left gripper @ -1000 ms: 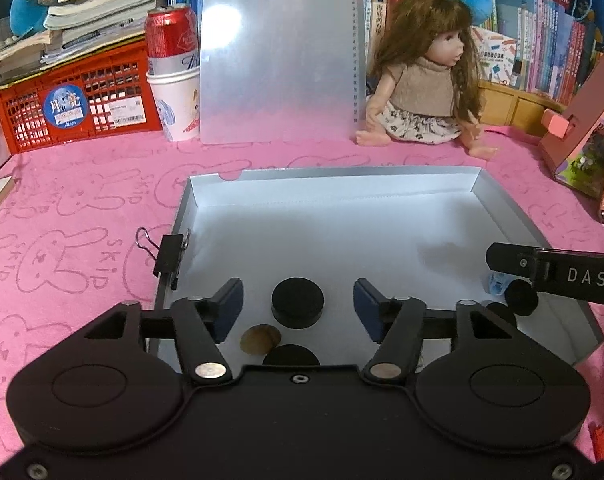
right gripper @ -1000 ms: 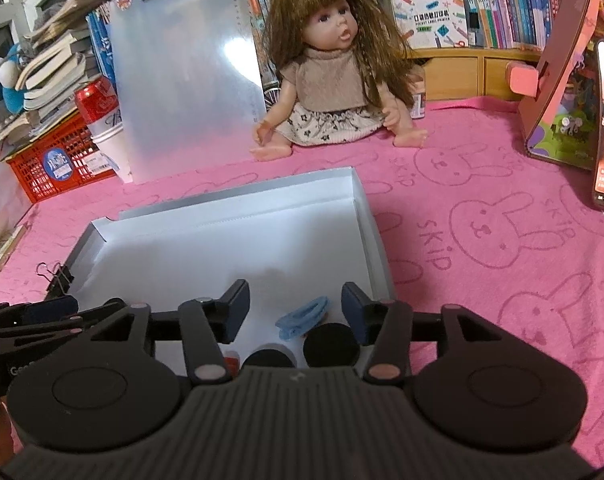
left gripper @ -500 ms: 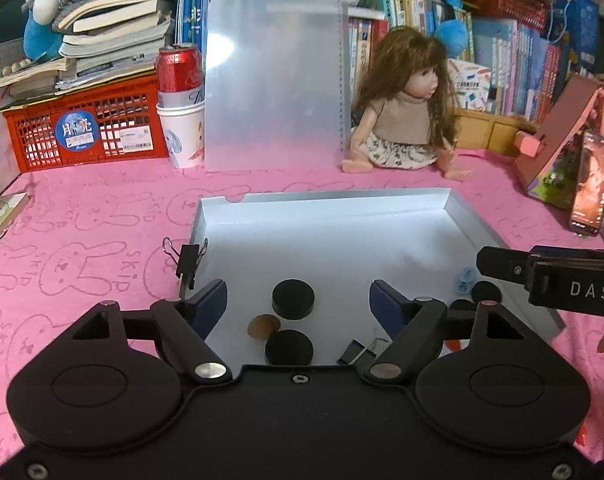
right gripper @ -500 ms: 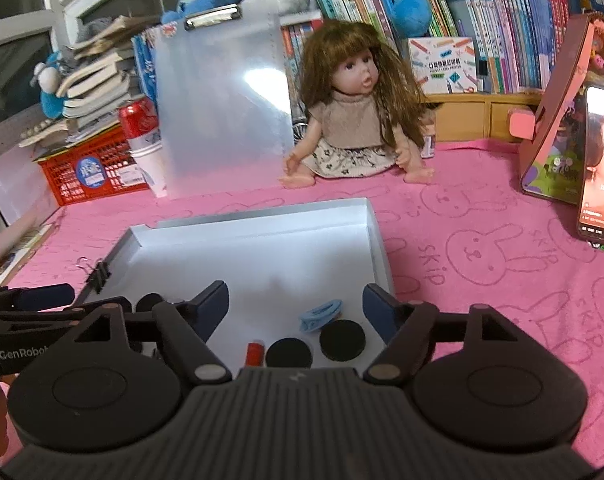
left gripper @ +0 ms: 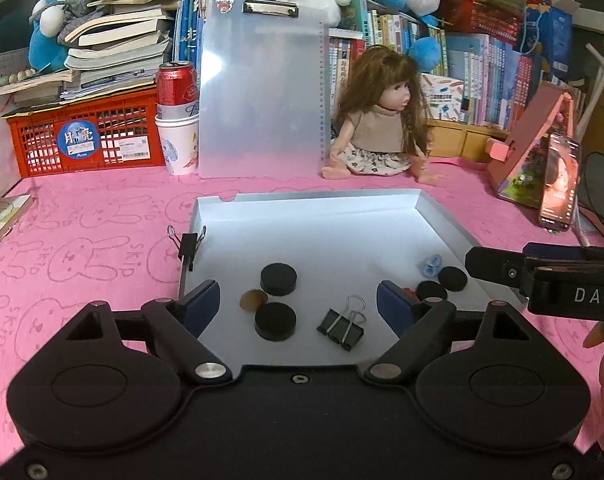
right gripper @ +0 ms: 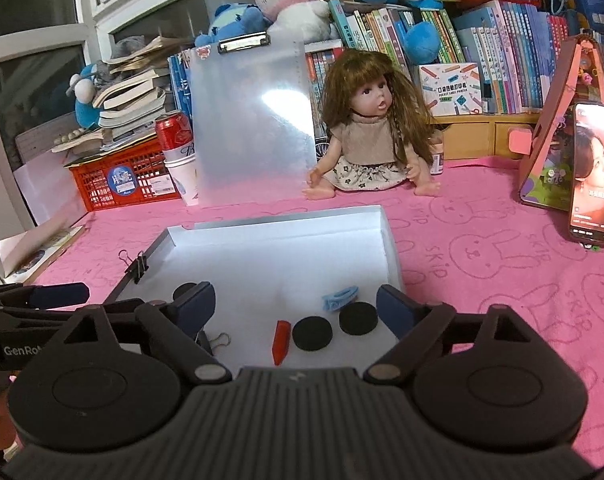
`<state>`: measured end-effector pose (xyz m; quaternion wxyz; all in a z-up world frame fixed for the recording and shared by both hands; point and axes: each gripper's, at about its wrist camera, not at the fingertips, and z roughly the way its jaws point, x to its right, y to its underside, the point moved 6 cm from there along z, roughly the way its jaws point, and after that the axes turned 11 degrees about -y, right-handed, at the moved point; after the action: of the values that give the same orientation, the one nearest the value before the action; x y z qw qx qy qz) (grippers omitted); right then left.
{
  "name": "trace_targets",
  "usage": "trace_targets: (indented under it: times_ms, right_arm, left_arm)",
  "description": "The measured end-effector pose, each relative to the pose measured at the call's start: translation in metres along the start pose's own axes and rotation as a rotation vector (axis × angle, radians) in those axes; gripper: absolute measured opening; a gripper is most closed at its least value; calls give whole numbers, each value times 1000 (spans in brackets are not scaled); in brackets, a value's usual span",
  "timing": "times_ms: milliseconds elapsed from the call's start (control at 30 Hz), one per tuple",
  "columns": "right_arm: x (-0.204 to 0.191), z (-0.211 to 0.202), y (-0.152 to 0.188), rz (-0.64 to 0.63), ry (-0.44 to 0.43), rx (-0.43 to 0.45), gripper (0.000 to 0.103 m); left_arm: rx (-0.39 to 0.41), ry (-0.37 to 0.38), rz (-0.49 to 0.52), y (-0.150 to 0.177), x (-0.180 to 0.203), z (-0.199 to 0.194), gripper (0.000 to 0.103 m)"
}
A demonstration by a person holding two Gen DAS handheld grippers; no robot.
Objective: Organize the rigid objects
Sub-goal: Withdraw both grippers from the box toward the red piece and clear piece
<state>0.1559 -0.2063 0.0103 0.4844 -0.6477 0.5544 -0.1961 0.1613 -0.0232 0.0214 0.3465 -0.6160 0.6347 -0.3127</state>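
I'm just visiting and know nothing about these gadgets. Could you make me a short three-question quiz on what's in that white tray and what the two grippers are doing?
1. True or false: the left gripper is shut on a black disc.
2. Where is the binder clip with the upright handles? A) clamped on the white tray's left wall B) lying beside the doll C) inside the red crate
3. Fill in: the small red piece in the tray lies just left of a black ____.

Key: 1 false, both it and the right gripper stand open, holding nothing; 2 A; 3 disc.
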Motion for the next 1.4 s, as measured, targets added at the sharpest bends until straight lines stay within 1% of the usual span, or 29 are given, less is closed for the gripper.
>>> trace_targets:
  times_ms: [233, 367, 567, 700, 800, 900, 1033, 1233, 1333, 1400]
  right_arm:
    - [-7, -15, 13, -58, 10, 11, 96]
    - [-10, -24, 17, -85, 14, 35, 100]
    - [-12, -35, 28, -99, 27, 56, 101]
    - [-11, -41, 36, -108, 45, 66, 101]
    - [-10, -46, 43, -124, 65, 80, 101]
    - [-12, -52, 51, -142, 82, 101, 103]
    - [-15, -58, 64, -179, 111, 124, 103]
    - [-19, -67, 84, -223, 167, 175, 103]
    - [-19, -68, 93, -237, 185, 177, 103]
    - [-19, -68, 97, -243, 193, 173, 103]
  left_arm:
    - [11, -2, 8, 13, -2, -12, 85]
    - [43, 0, -10, 23, -4, -20, 85]
    - [43, -10, -18, 38, -9, -26, 85]
    - [28, -15, -27, 47, -14, -28, 86]
    - [19, -3, -40, 54, -17, -31, 87]
    - [30, 4, -42, 63, -19, -37, 89]
    - [40, -9, -27, 76, -22, -44, 89]
    - [26, -37, -74, 97, -32, -47, 89]
    - [34, -48, -92, 102, -37, -47, 89]
    - [31, -51, -84, 104, -37, -46, 87]
